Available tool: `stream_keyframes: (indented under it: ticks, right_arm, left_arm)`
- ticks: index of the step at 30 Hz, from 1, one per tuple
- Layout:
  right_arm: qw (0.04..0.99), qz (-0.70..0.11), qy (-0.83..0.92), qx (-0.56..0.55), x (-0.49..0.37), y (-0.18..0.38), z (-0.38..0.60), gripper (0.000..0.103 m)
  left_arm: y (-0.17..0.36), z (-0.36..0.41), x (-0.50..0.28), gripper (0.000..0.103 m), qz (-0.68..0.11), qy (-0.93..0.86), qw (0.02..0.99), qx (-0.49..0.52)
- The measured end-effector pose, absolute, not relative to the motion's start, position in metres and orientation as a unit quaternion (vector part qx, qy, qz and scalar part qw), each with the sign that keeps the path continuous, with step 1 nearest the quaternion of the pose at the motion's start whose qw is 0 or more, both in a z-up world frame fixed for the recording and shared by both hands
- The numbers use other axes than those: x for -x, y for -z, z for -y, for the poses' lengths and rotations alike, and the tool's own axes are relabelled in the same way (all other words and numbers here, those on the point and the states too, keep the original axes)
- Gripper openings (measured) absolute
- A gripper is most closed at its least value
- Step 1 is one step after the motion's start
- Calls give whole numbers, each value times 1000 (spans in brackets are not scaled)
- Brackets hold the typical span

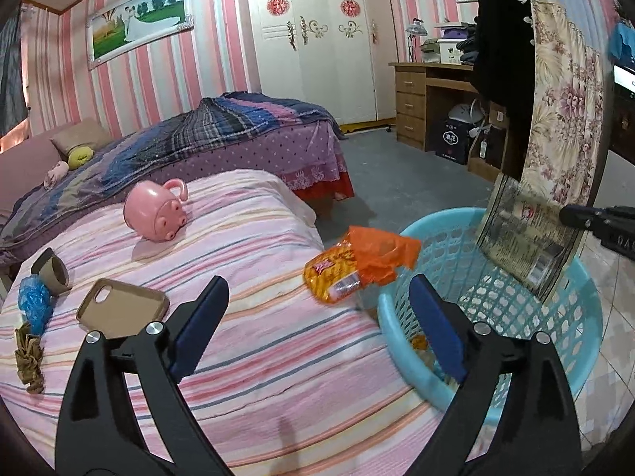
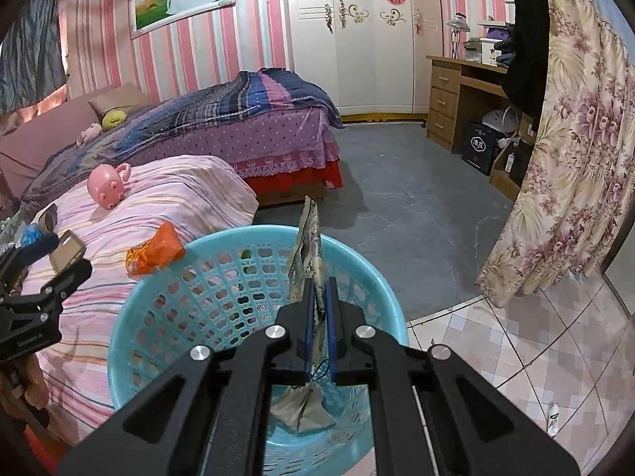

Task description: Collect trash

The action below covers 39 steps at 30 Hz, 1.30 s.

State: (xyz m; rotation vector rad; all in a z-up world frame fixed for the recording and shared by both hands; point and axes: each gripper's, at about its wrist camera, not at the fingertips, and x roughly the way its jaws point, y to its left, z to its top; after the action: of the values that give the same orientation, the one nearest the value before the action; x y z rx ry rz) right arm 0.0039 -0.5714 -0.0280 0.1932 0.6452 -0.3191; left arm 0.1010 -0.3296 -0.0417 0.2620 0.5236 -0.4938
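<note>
A flat printed wrapper (image 2: 311,254) is pinched upright by the closed right tongs (image 2: 320,297) above the blue basket (image 2: 131,317). The left tongs (image 1: 317,289) are spread wide, empty; an orange wrapper (image 1: 357,265) is seen blurred at the basket's rim, beside the striped bed (image 1: 258,357), where a phone case (image 1: 119,307) and pink pig toy (image 1: 154,214) are left.

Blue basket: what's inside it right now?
Inside the blue basket, a crumpled grey wrapper piece lies on the bottom, with something small and orange near the wall. The right gripper, hanging over it, pinches a flattened printed wrapper. Gripper bodies cover the remaining floor.
</note>
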Motion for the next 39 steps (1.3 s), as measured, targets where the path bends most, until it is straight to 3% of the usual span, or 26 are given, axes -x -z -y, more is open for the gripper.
stream_keyframes:
  ticks: [18, 21, 24, 32, 34, 39]
  right_arm:
    - [929, -319, 158, -101, -5, 31, 577, 6]
    - [928, -321, 158, -102, -5, 31, 578, 6]
    - [928, -321, 159, -104, -5, 31, 579, 6]
    - [927, -324, 158, -104, -5, 33, 580, 6]
    - [927, -325, 157, -103, -5, 34, 580, 6]
    - [927, -324, 157, -104, -5, 34, 581, 6]
  left_arm:
    - [62, 382, -143, 86, -317, 273, 898, -136]
    - [65, 394, -146, 79, -323, 280, 891, -150]
    - [72, 404, -151, 66, -342, 289, 880, -159]
    - [84, 408, -157, 17, -371, 310, 861, -157]
    - [84, 407, -157, 13, -370, 311, 862, -155]
    - [84, 399, -157, 12, -374, 321, 858, -143]
